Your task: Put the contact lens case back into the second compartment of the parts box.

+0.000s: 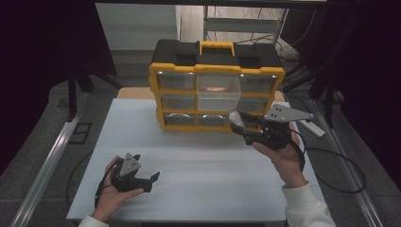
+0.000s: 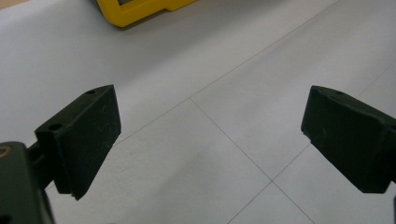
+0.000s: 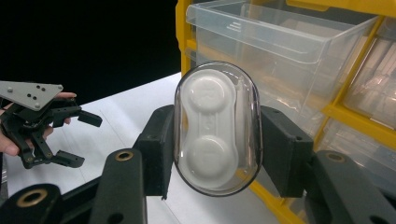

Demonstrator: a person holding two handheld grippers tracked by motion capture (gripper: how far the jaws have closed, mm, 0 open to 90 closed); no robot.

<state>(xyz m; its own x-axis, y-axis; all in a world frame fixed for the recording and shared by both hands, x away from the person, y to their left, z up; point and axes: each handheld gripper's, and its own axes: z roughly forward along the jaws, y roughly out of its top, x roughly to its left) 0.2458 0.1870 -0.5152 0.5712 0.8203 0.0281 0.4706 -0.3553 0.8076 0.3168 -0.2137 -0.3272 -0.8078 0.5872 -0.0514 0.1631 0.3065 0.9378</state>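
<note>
A yellow and black drawer cabinet (image 1: 216,85) stands at the back of the white table (image 1: 189,156); its top middle clear drawer (image 1: 218,92) is pulled out. My right gripper (image 1: 238,124) is shut on a clear oval contact lens case (image 3: 217,128) with a white insert, held upright in front of the cabinet's lower right. The pulled-out drawer (image 3: 280,32) sits just above and behind the case. My left gripper (image 1: 149,170) rests low over the table's front left, jaws wide open with nothing between them (image 2: 210,140).
A white power strip (image 1: 312,126) lies off the table's right edge with cables trailing. Metal rails run along both sides of the table. Dark curtains stand left and right. The other clear drawers (image 1: 177,81) of the cabinet are pushed in.
</note>
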